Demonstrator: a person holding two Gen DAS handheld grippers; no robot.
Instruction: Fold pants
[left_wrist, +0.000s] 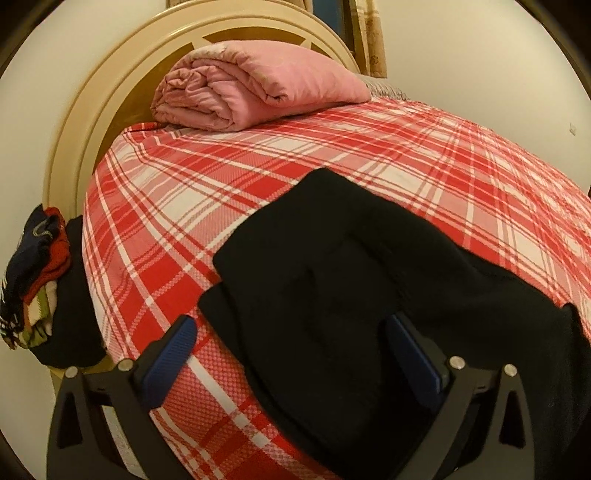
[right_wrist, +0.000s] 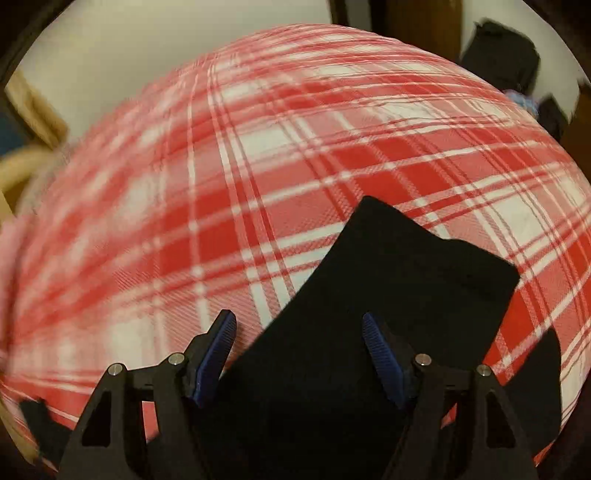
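Plaid bed (left_wrist: 166, 206) carries your folded black pants (left_wrist: 332, 266) near front edge, pink quilt (left_wrist: 255, 92) by headboard. Left gripper (left_wrist: 291, 332) wide apart, empty; right gripper (right_wrist: 299, 332) parted over pants, holding nothing.

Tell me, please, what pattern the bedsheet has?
Red-and-white plaid bedsheet, clearest in the left wrist view.

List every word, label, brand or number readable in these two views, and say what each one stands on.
No readable text in either view.
Clothes pile beside the bed: pale markings on the dark fabric, too small and distorted to read.
Black pants, plaid bedsheet, pink folded blanket: no print or label visible.
Left claw and right claw: no markings shown.
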